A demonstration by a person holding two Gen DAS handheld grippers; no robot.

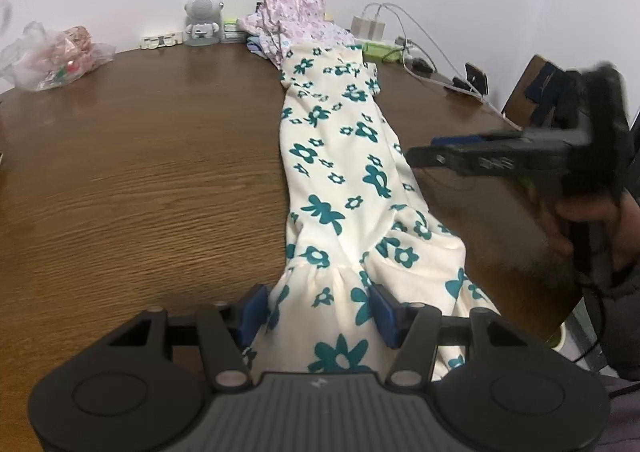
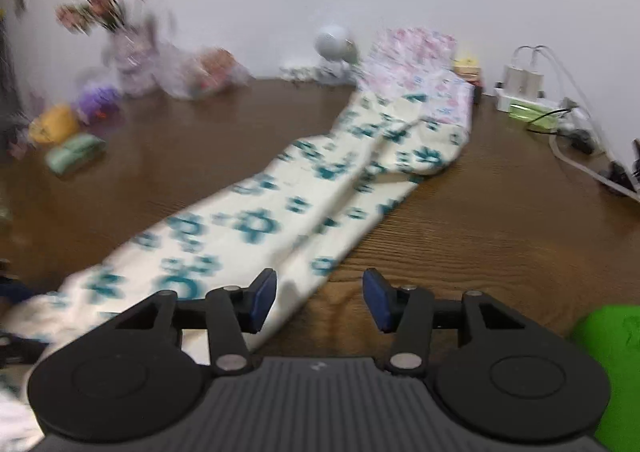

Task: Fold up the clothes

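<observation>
The dress (image 1: pixel 344 180), cream w/ teal flowers, lay lengthwise on the brown table (image 1: pixel 140 172), already narrowed into a long strip; its far end touched a pink-print pile of clothes (image 1: pixel 296 20) by the wall, its ruffled hem hung toward the near edge.

Left gripper (image 1: pixel 320 312): fingers apart, hem cloth between the blue pads but not seen to be pinched. Right gripper (image 2: pixel 320 300): fingers apart, nothing clamped; its left pad sat over the strip's right edge, its right pad over bare wood. In the left view it appeared side-on, to the right of the dress and above it, in a hand (image 1: pixel 588 228).

Judgement: step in hand was taking the hem for an end-to-end fold. To do it well, both grippers should grip matching hem corners, incl. all layers, before lifting; right gripper needed to shift further onto the cloth. Lift evenly and carry the hem toward the far end, keeping edges aligned. Risk: ruffle bunching; top layer alone grabbed. Right view was blurred, so fine contact couldn't be confirmed.
</observation>
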